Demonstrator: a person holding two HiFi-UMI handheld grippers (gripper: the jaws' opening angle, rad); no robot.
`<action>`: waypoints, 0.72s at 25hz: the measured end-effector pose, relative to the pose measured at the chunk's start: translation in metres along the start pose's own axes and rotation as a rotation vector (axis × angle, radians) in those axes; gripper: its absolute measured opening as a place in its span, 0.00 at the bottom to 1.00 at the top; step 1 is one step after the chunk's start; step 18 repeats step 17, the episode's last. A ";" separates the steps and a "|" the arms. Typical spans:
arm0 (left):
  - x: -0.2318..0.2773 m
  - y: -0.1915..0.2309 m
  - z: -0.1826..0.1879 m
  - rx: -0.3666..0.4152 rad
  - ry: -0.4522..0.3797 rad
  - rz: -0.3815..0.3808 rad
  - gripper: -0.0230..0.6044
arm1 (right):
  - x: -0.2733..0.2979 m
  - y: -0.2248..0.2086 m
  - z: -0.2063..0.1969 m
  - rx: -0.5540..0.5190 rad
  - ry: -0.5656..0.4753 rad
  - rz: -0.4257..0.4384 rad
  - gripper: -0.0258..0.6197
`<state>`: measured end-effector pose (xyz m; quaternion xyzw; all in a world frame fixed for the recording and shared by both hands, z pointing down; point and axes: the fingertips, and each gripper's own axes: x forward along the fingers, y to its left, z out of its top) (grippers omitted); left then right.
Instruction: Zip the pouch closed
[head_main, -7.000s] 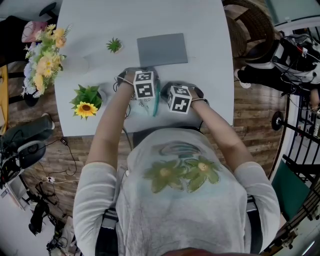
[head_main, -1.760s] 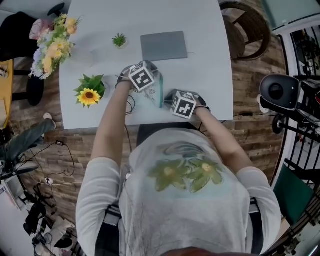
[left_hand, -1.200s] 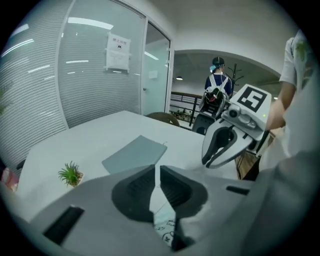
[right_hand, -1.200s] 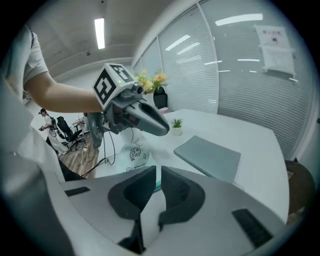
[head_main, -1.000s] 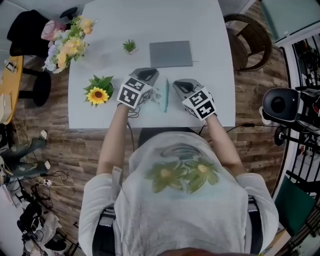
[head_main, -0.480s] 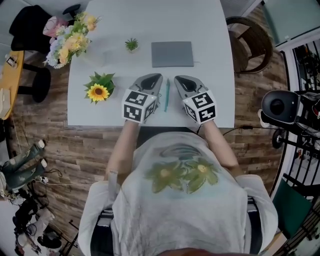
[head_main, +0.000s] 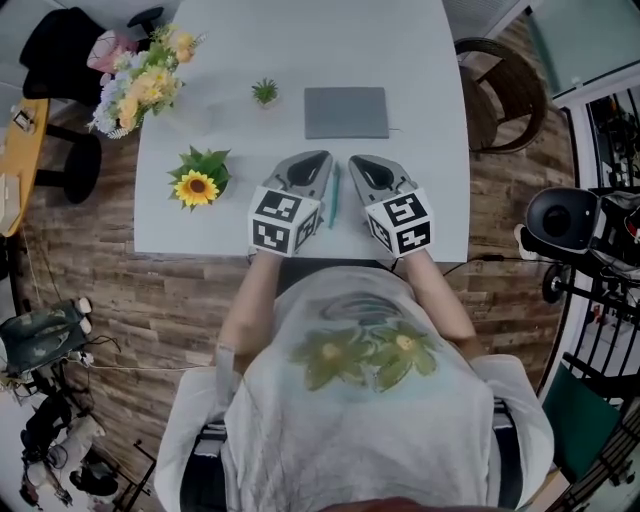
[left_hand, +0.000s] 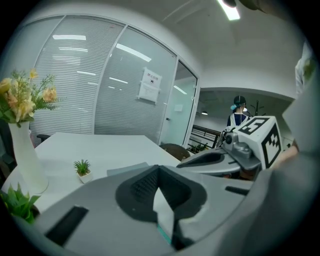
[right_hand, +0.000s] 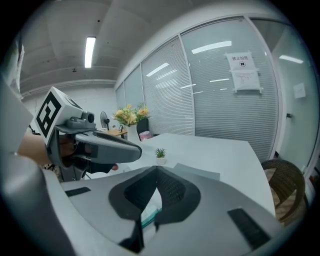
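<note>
Jaws on the left gripper (head_main: 320, 157) are clenched tip to tip with nothing pinched between them. The right gripper (head_main: 356, 160) is the same: its tips meet and it grasps nothing. Both point away from the person, side by side above the near part of the white table (head_main: 420, 60).

The pouch (head_main: 333, 196) lies on the table in the narrow gap between the two grippers, and their bodies cover most of it. In each gripper view only a pale sliver of it shows, through the hollow behind the closed tips. Whether its zip is fully closed cannot be made out.

What shows of the pouch is a thin teal strip running lengthwise, with pale, see-through material beside it.
</note>
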<state>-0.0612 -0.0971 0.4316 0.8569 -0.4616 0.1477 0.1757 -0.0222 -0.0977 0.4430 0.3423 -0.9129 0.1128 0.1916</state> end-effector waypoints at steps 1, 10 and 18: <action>0.000 0.000 0.000 -0.003 0.000 0.000 0.04 | 0.001 0.000 0.000 -0.003 0.005 0.000 0.07; 0.002 0.006 0.007 -0.020 -0.007 -0.003 0.04 | 0.010 -0.001 0.007 -0.013 0.018 0.014 0.07; 0.002 0.013 0.007 -0.032 -0.011 0.000 0.04 | 0.017 0.000 0.009 -0.010 0.023 0.020 0.07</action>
